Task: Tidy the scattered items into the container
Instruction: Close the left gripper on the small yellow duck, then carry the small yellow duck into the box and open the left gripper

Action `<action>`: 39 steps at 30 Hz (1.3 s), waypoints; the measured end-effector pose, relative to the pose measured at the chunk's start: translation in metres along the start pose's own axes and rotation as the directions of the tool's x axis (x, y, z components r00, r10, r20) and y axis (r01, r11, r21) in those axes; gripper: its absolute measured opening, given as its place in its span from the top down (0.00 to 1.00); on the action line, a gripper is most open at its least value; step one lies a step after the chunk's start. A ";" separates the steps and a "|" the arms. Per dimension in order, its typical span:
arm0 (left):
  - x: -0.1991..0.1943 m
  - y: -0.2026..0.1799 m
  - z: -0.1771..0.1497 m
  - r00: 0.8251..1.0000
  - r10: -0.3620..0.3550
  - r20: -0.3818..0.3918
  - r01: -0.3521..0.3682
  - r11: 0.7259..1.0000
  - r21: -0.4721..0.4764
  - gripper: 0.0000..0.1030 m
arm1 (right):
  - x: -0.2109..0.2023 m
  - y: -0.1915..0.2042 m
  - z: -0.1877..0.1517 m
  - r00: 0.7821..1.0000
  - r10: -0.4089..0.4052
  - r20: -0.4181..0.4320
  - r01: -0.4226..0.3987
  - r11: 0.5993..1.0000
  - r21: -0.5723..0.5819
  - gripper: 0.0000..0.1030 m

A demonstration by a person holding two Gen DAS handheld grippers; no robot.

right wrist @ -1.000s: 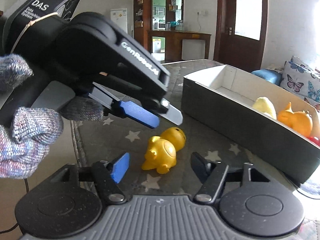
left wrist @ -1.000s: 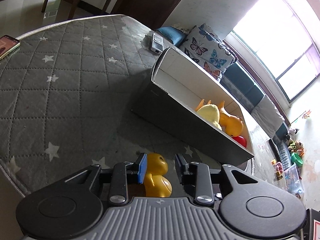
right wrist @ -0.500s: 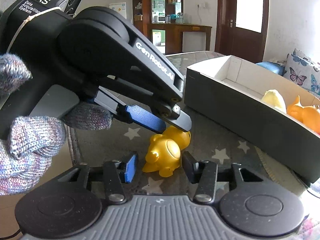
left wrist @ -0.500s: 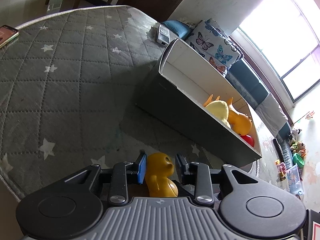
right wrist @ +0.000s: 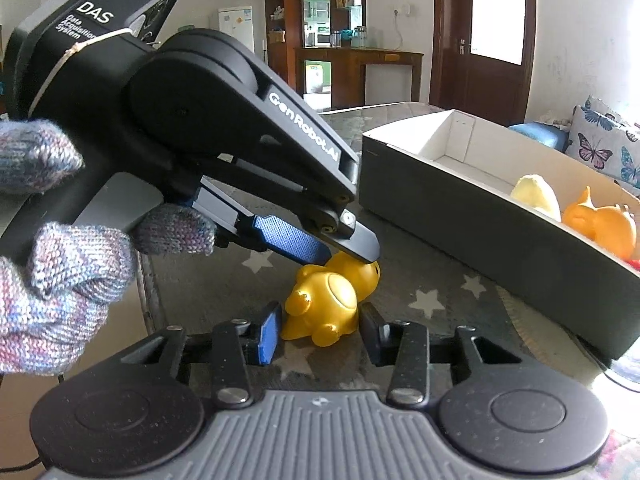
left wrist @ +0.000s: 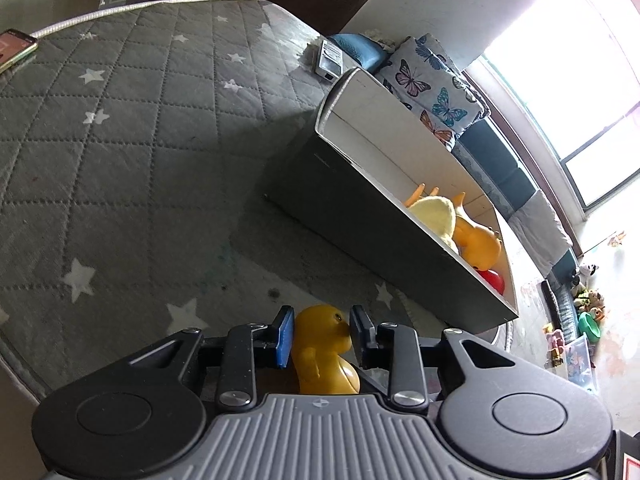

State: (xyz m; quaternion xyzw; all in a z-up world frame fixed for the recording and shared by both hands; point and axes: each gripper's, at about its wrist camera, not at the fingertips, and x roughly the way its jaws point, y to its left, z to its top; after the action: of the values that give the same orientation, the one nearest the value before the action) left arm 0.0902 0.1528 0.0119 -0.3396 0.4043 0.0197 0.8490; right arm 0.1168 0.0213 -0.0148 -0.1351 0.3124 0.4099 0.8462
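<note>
A yellow rubber duck (left wrist: pixel 320 344) lies on the grey star-quilted mat (left wrist: pixel 120 184). My left gripper (left wrist: pixel 322 336) is shut on its head, the blue pad on one side and the beak against the other finger. In the right wrist view the duck (right wrist: pixel 324 304) lies with its body between my right gripper (right wrist: pixel 320 332) fingers, which stand open with thin gaps, while the left gripper (right wrist: pixel 350 258) pinches the head from above. The grey box (left wrist: pixel 360 216) with white inside stands to the right and holds a pale yellow toy (left wrist: pixel 434 216), an orange toy (left wrist: pixel 478 246) and a red ball (left wrist: pixel 494 280).
A phone (left wrist: pixel 16 50) lies at the mat's far left edge. A remote (left wrist: pixel 330 62) sits beyond the box near a butterfly pillow (left wrist: pixel 436 92). A gloved hand (right wrist: pixel 52 232) holds the left gripper. The mat's rim (left wrist: pixel 20 372) runs close on the left.
My right gripper's fingers have narrowed from wide apart to close around the duck's body and moved nearer. The left gripper has come down over the head.
</note>
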 end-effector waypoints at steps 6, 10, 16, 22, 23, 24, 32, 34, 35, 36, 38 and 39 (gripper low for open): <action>-0.006 -0.023 -0.002 0.999 -0.033 0.013 0.033 0.999 0.039 0.75 | -0.025 -0.009 -0.001 0.999 -0.039 0.033 0.039 0.999 -0.021 0.61; -0.010 -0.044 0.005 0.997 -0.064 0.035 0.061 0.995 0.074 0.76 | -0.042 -0.019 0.006 0.995 -0.066 0.075 0.067 0.998 -0.017 0.61; 0.007 -0.080 0.029 0.993 -0.110 0.045 0.104 0.987 0.121 0.76 | -0.060 -0.042 0.022 0.981 -0.130 0.143 0.131 0.991 0.005 0.61; 0.030 -0.117 0.055 0.986 -0.158 0.045 0.149 0.975 0.165 0.78 | -0.063 -0.081 0.043 0.962 -0.208 0.176 0.203 0.978 0.045 0.61; 0.034 -0.123 0.059 0.985 -0.166 0.045 0.156 0.973 0.172 0.79 | -0.062 -0.088 0.045 0.960 -0.219 0.176 0.212 0.976 0.054 0.61; 0.040 -0.128 0.062 0.985 -0.170 0.040 0.160 0.971 0.179 0.80 | -0.061 -0.096 0.047 0.957 -0.230 0.174 0.223 0.973 0.063 0.61; 0.090 -0.154 0.076 0.986 -0.165 -0.020 0.166 0.965 0.204 0.80 | -0.045 -0.139 0.046 0.953 -0.278 0.121 0.264 0.957 0.122 0.61; 0.097 -0.154 0.076 0.988 -0.155 -0.027 0.157 0.967 0.203 0.80 | -0.040 -0.146 0.045 0.955 -0.275 0.109 0.260 0.956 0.135 0.61; 0.098 -0.152 0.076 0.989 -0.148 -0.029 0.151 0.967 0.204 0.80 | -0.038 -0.148 0.044 0.957 -0.271 0.103 0.256 0.957 0.137 0.62; 0.098 -0.149 0.075 0.989 -0.142 -0.030 0.145 0.968 0.205 0.80 | -0.035 -0.151 0.042 0.957 -0.272 0.099 0.258 0.956 0.136 0.62; 0.099 -0.147 0.073 0.990 -0.135 -0.030 0.138 0.968 0.209 0.80 | -0.033 -0.152 0.042 0.957 -0.273 0.094 0.259 0.956 0.137 0.62; 0.097 -0.146 0.072 0.991 -0.135 -0.026 0.137 0.967 0.213 0.80 | -0.032 -0.152 0.041 0.958 -0.272 0.095 0.258 0.956 0.139 0.62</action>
State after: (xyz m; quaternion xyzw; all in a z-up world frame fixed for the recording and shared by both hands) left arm 0.2491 0.0602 0.0575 -0.2730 0.3847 -0.0844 0.8777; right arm 0.2376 -0.0739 0.0332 -0.0990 0.2681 0.2792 0.9167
